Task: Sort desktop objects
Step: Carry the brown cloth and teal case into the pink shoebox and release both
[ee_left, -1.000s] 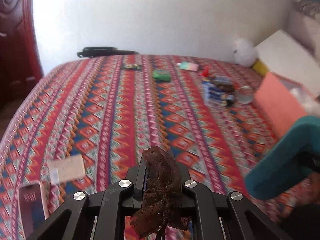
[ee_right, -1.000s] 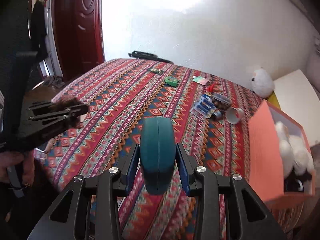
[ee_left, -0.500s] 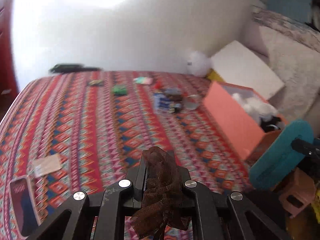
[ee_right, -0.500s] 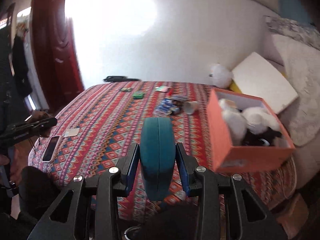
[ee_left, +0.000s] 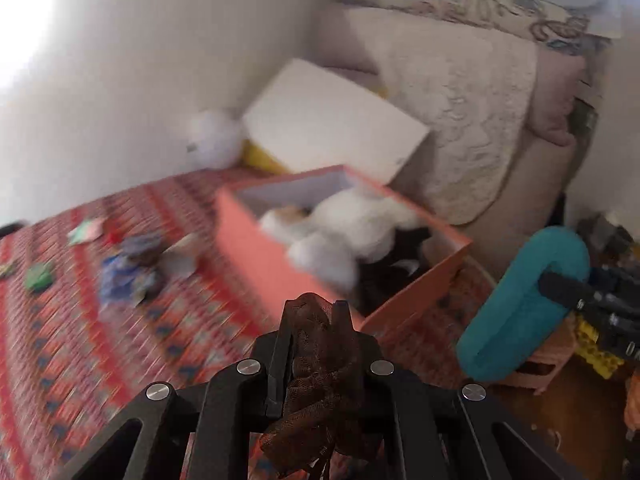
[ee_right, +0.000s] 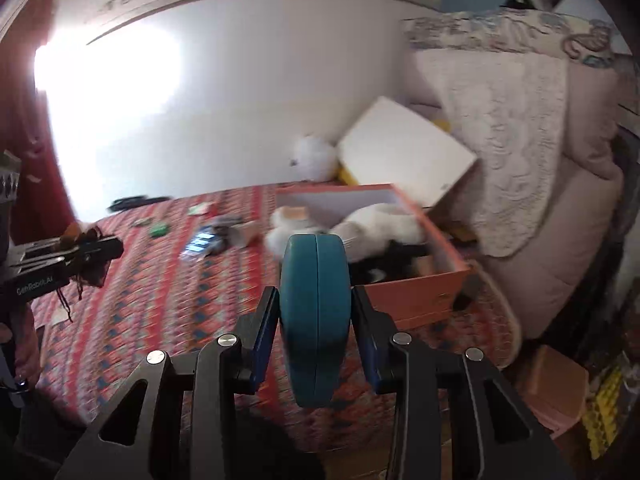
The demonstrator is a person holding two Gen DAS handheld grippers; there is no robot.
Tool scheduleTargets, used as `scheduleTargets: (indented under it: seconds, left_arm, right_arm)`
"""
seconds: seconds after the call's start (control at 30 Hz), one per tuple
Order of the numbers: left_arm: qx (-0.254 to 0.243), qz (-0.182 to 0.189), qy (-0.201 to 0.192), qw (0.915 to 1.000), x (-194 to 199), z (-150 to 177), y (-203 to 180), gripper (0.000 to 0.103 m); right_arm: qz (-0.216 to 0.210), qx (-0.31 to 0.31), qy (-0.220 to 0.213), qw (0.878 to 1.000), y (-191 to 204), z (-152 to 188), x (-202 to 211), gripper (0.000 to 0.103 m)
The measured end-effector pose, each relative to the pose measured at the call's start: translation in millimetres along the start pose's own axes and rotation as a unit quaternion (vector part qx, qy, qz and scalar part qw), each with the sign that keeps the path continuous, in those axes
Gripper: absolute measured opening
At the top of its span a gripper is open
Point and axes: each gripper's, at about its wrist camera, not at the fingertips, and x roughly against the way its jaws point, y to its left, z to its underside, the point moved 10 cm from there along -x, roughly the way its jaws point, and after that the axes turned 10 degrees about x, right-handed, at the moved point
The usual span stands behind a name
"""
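My left gripper (ee_left: 311, 320) is shut on a brown mesh hair tie (ee_left: 320, 368) and holds it above the patterned bedspread (ee_left: 100, 340), just short of the open orange box (ee_left: 256, 248). My right gripper (ee_right: 314, 300) is shut on a teal case (ee_right: 315, 320), which also shows in the left wrist view (ee_left: 516, 312) at the right. The orange box (ee_right: 416, 292) holds white plush toys (ee_right: 380, 224) and dark items. The left gripper with the hair tie appears in the right wrist view (ee_right: 92, 250) at the far left.
Small items lie on the bed: a green object (ee_left: 39, 276), blue packets (ee_left: 128, 280), a paper cup (ee_left: 180, 258), a pale card (ee_left: 86, 230). A white box lid (ee_left: 332, 120) and a white ball (ee_left: 212, 140) lean by the wall. Cushions (ee_left: 460, 120) rise at the right.
Both grippers have swung right toward the orange box, which now looms larger and nearer. The phone and card at the bed's left have left the left wrist view. Both grips are unchanged.
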Motion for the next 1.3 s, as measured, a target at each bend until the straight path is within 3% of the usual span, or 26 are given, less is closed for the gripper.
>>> scheduleTargets:
  seconds: [0.23,0.43,0.47,0.53,0.57,0.6,0.63,0.67,0.7,0.83,0.9,1.1,1.3]
  left_arm:
    - [-0.014,0.009,0.021,0.9996,-111.6,-85.5,-23.9,0.011]
    - [0.000,-0.012,0.077,0.9969,-234.0,-113.8,-9.5,0.013]
    - [0.004,-0.012,0.090,0.9958,-252.4,-113.0,-6.9,0.020]
    - [0.013,-0.016,0.104,0.9943,-278.8,-109.9,-0.8,0.059]
    - [0.023,-0.022,0.098,0.9947,-284.1,-109.7,4.2,0.086]
    - [0.032,-0.029,0.092,0.9948,-289.4,-109.5,9.3,0.092]
    - [0.040,-0.039,0.084,0.9949,-291.1,-109.7,15.2,0.092]
    - [0.047,-0.051,0.075,0.9948,-290.3,-110.1,21.9,0.095]
    - [0.049,-0.058,0.072,0.9945,-288.3,-108.6,26.8,0.096]
    - [0.034,-0.080,0.071,0.9937,-272.3,-98.3,39.6,0.096]
    - [0.028,-0.087,0.064,0.9938,-253.3,-92.2,43.0,0.096]
    - [0.056,-0.086,0.067,0.9925,-189.1,-60.5,56.6,0.097]
    - [0.070,-0.096,0.074,0.9902,-116.3,-5.1,76.2,0.098]
  right_arm:
    - [0.013,0.004,-0.010,1.000,-61.6,-50.2,-63.8,0.038]
    - [-0.004,0.008,-0.003,1.000,-92.1,-92.5,-164.6,0.038]
    - [-0.011,0.005,0.004,1.000,-95.2,-94.8,-184.0,0.038]
    - [-0.023,-0.003,0.013,1.000,-100.5,-99.5,-218.8,0.039]
    - [-0.024,-0.009,0.012,1.000,-102.2,-102.0,-230.4,0.040]
    - [-0.025,-0.016,0.010,1.000,-103.9,-104.5,-241.9,0.055]
    - [-0.026,-0.022,0.008,0.999,-105.6,-107.0,-253.4,0.065]
    - [-0.020,-0.028,0.001,0.999,-108.0,-110.3,-260.8,0.084]
    - [-0.007,-0.033,-0.011,0.999,-111.3,-114.2,-263.7,0.095]
    - [0.035,-0.013,-0.003,0.999,-109.6,-116.8,-270.0,0.095]
    - [0.034,-0.008,-0.003,0.999,-101.4,-115.8,-262.1,0.095]
    - [0.029,-0.010,-0.008,0.999,-69.2,-109.9,-206.2,0.095]
    - [0.024,-0.003,0.000,1.000,-11.2,-88.7,-141.3,0.096]
